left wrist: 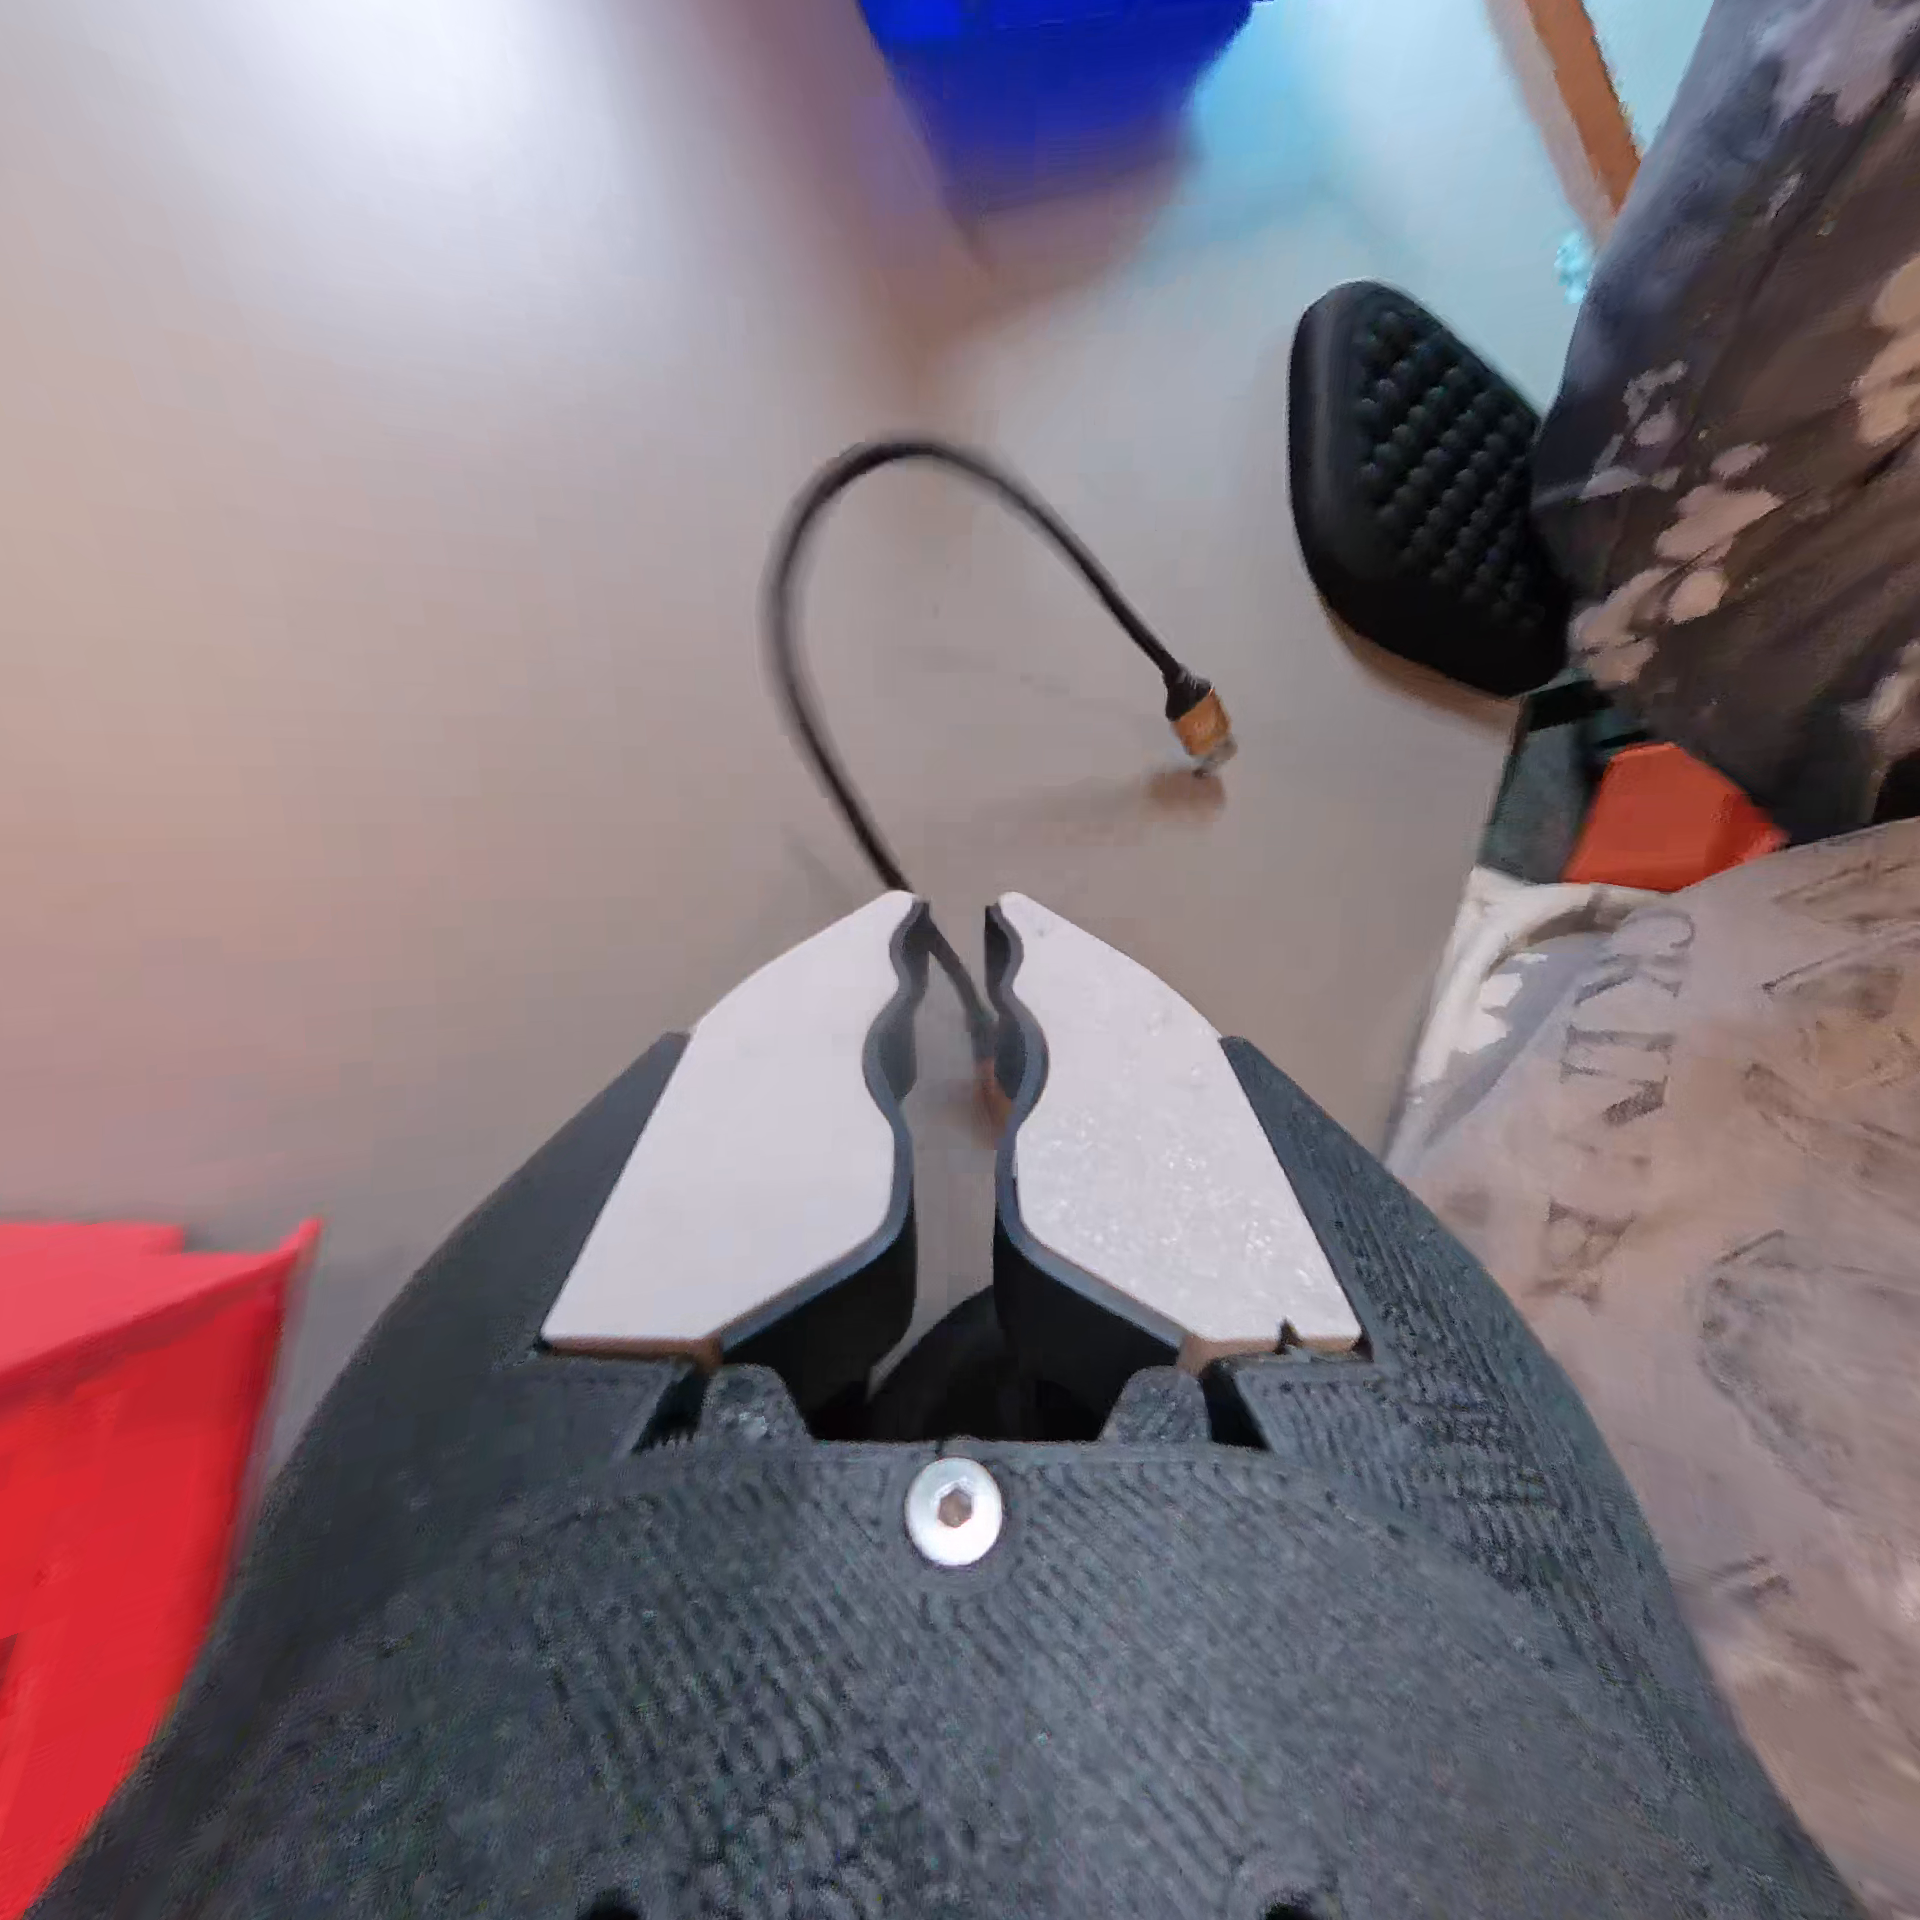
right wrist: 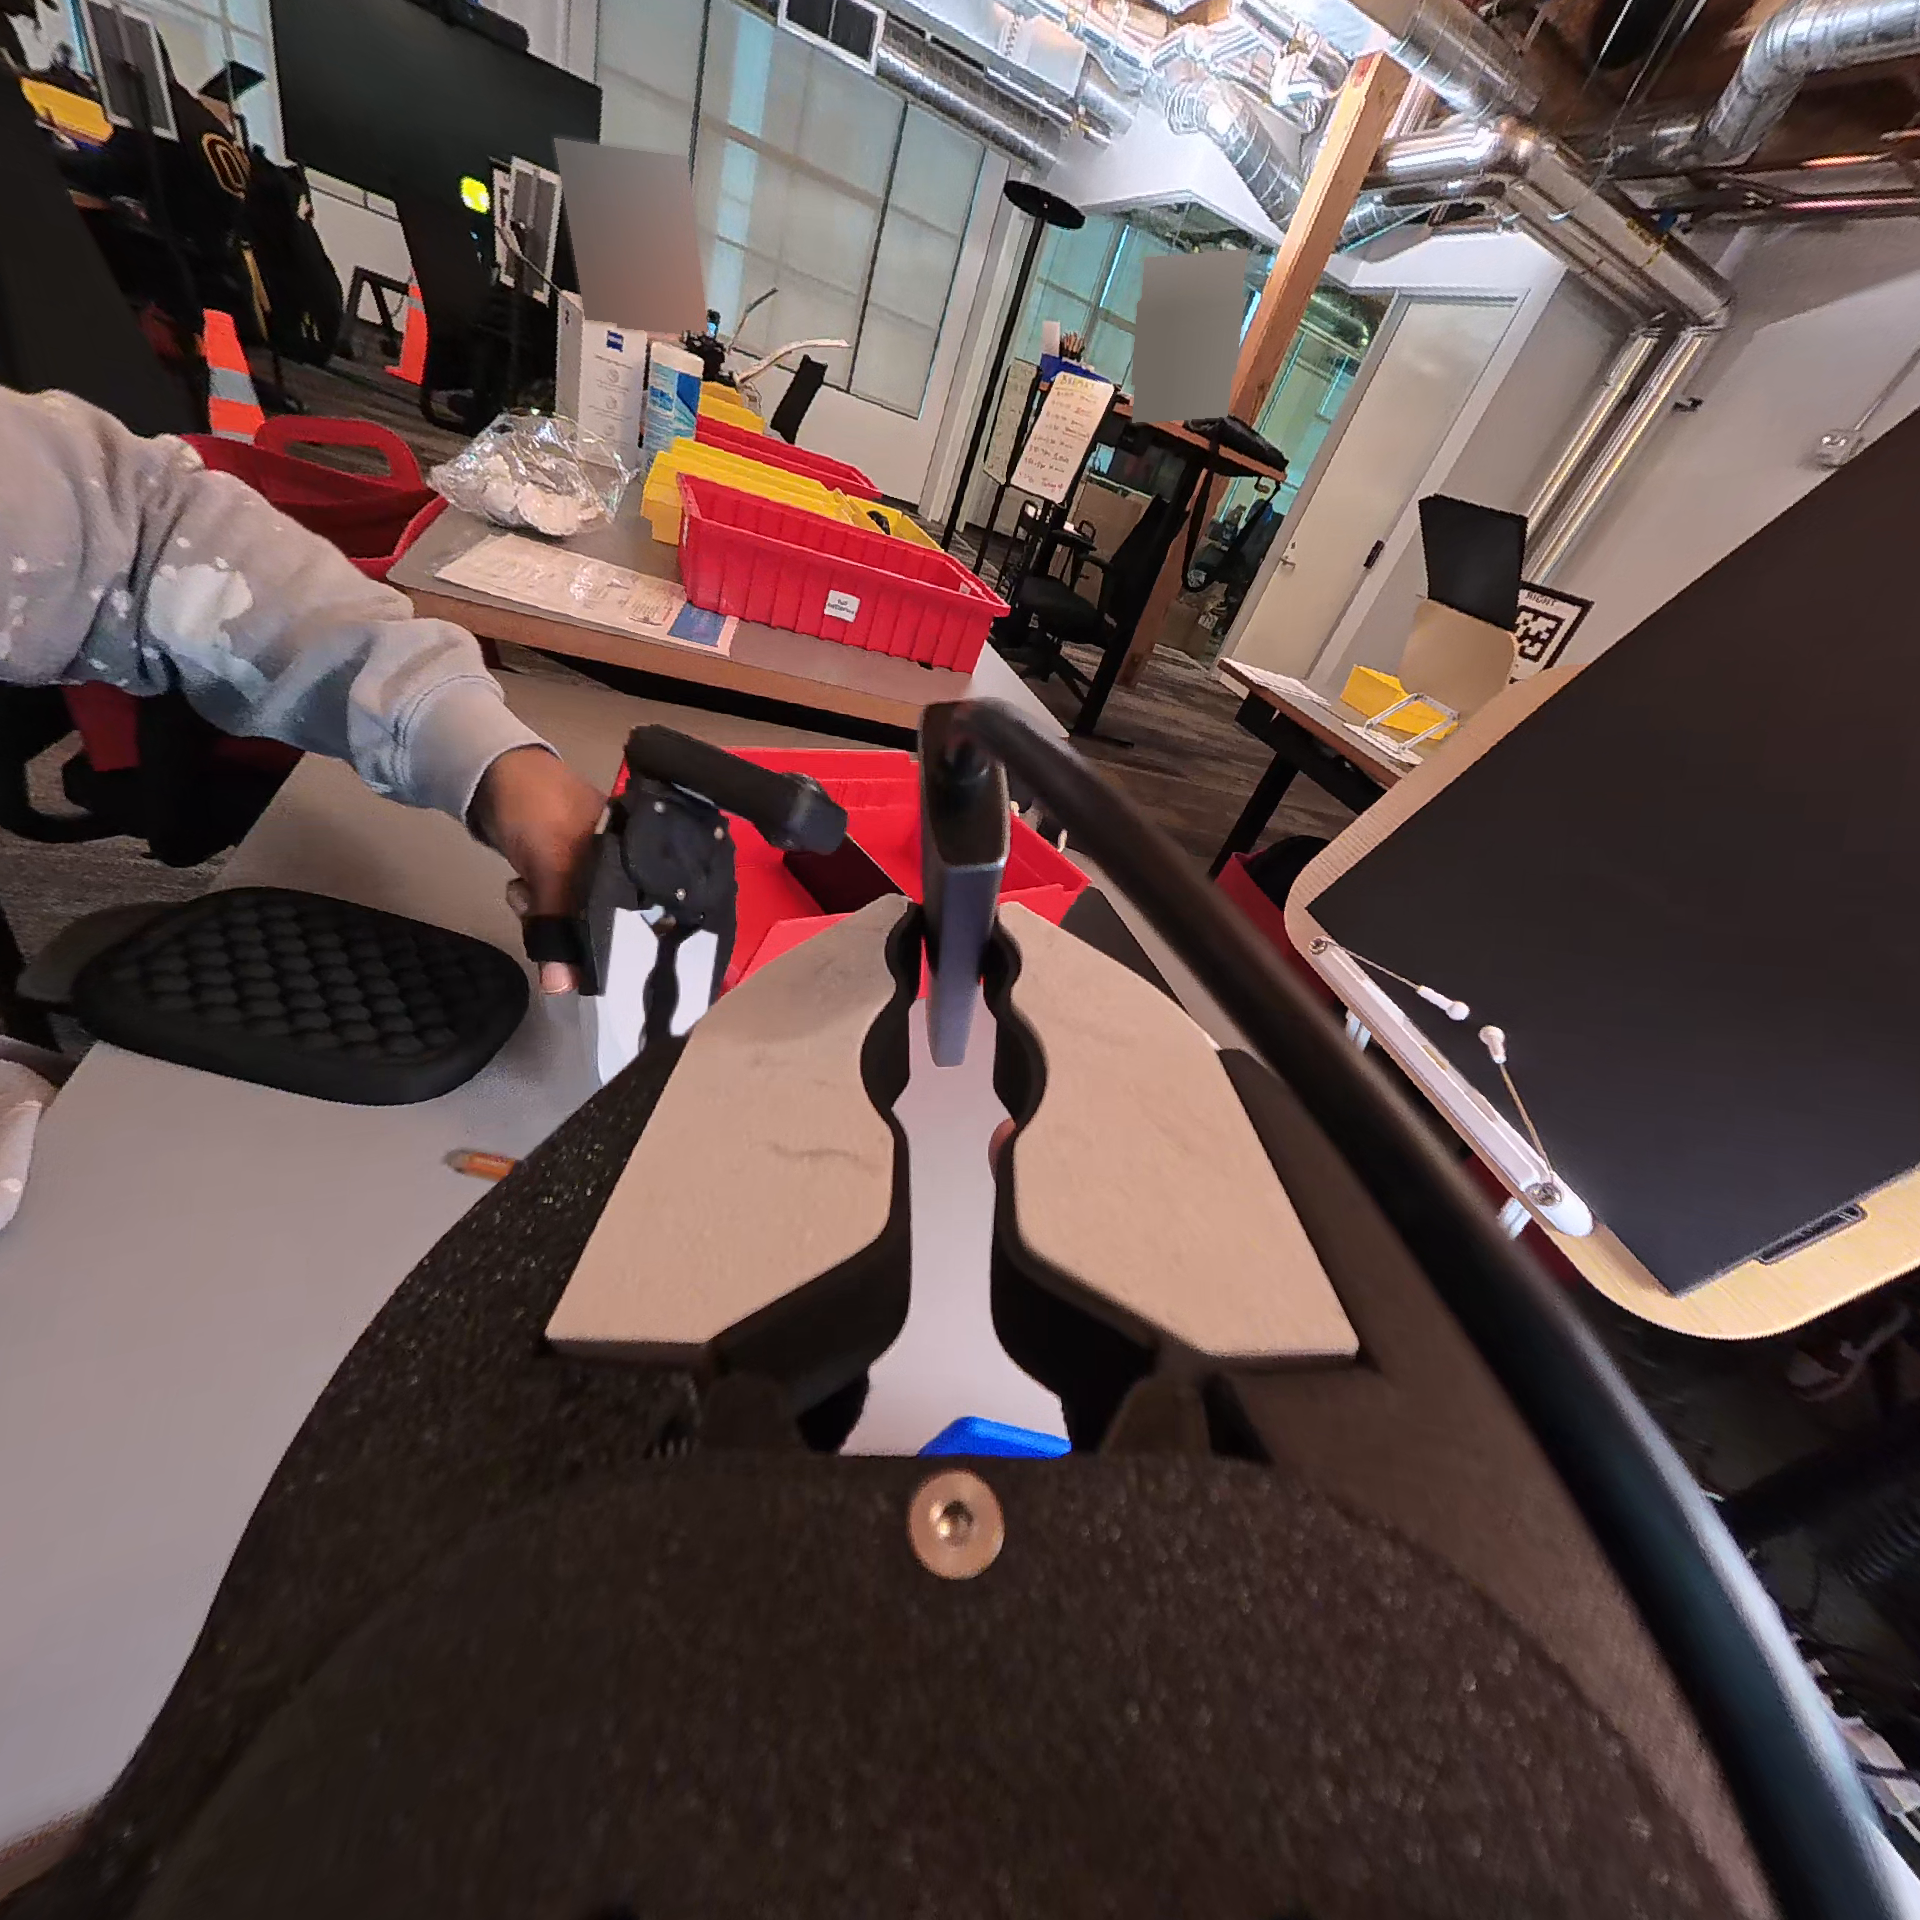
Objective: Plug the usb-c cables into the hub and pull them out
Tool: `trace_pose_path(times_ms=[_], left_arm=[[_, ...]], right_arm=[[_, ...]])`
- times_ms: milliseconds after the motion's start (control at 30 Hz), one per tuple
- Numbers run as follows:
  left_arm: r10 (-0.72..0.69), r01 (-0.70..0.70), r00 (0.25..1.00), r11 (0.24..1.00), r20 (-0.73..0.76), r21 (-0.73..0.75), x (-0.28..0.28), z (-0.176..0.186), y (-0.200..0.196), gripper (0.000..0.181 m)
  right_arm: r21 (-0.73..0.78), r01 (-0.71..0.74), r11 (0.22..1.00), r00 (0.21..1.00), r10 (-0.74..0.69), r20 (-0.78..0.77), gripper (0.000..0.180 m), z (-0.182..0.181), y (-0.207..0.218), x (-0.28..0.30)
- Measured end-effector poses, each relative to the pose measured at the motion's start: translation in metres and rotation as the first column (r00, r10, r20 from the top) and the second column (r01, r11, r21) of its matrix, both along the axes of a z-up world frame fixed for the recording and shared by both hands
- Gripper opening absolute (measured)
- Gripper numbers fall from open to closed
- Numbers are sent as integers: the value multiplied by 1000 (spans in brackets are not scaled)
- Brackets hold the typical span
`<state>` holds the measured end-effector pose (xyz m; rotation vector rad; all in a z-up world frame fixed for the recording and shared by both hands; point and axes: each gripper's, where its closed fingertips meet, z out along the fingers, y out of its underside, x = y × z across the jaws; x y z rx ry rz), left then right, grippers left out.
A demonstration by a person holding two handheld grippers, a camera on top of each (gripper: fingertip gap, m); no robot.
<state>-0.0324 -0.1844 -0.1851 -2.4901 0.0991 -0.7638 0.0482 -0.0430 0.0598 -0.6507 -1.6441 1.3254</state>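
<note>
In the left wrist view my left gripper (left wrist: 953, 914) is shut on one end of a short black usb-c cable (left wrist: 831, 582). The cable arcs up and over to the right. Its free orange plug (left wrist: 1198, 720) touches the grey table (left wrist: 416, 623). In the right wrist view my right gripper (right wrist: 956, 925) is shut on the grey-blue hub (right wrist: 966, 842) and holds it upright above the table. The hub's thick black lead (right wrist: 1299, 1049) curves off to the right. The left gripper (right wrist: 660, 997) shows there too, held by a hand and pointing down. The orange plug (right wrist: 480, 1164) lies on the table.
A black bumpy wrist cushion (left wrist: 1423, 488) lies at the table edge and also shows in the right wrist view (right wrist: 301, 997). A red bin (right wrist: 894, 831) stands behind the grippers, and a red bin (left wrist: 125, 1455) shows at lower left. A blue box (left wrist: 1039, 83) is far off. A dark board (right wrist: 1662, 883) leans at right. The left gripper's tips are roughly 30 centimetres from the right gripper's.
</note>
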Motion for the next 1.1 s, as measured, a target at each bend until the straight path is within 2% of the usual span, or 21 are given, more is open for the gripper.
trace_pose_path(times_ms=[67, 167, 267, 333, 433, 533, 633, 733, 800, 867, 1000, 1067, 1100], left_arm=[[-73, 84, 985, 994, -156, 70, -4, 5, 3, 14], [-195, 256, 917, 957, -349, 138, 6, 15, 12, 20], [-361, 467, 813, 873, -457, 142, 40, 9, 24, 24], [-476, 601, 716, 792, -511, 105, 62, -4, 30, 27], [-606, 733, 583, 680, -541, 28, 84, -25, 42, 28], [-679, 795, 517, 607, -521, -3, 96, -33, 54, 29], [-750, 858, 418, 511, -513, -47, 105, -40, 57, 29], [-791, 880, 348, 461, -503, -116, 109, -49, 59, 27], [-788, 866, 359, 481, -501, -137, 106, -49, 67, 14], [-732, 788, 441, 593, -519, -167, 91, -49, 85, 9], [-487, 466, 668, 863, -562, -195, 24, -47, 115, 8], [-391, 316, 737, 920, -551, -230, -11, -46, 111, 8], [-360, 278, 749, 933, -557, -229, -25, -44, 106, 8]], right_arm=[[-5, 1, 1000, 1000, -1, 1, 10, 0, 2, -1], [-6, 5, 1000, 1000, -5, 4, 11, -1, 2, -4], [-5, 5, 1000, 1000, -5, 2, 10, -1, 1, -3], [-3, 6, 1000, 1000, -6, -1, 10, 0, 2, -1], [-6, 13, 1000, 1000, -13, -9, 10, 2, 5, 3], [-9, 20, 1000, 1000, -20, -16, 11, 4, 10, 7], [-17, 22, 1000, 1000, -22, -19, 11, 4, 14, 7], [-17, 26, 1000, 999, -26, -18, 11, 4, 16, 7], [-18, 29, 999, 999, -29, -22, 10, 5, 18, 9], [-21, 32, 999, 999, -33, -29, 10, 7, 19, 11], [-28, 42, 999, 998, -43, -44, 10, 11, 24, 16], [-32, 46, 998, 998, -48, -50, 10, 12, 26, 18], [-34, 49, 998, 997, -50, -52, 11, 13, 26, 18]])
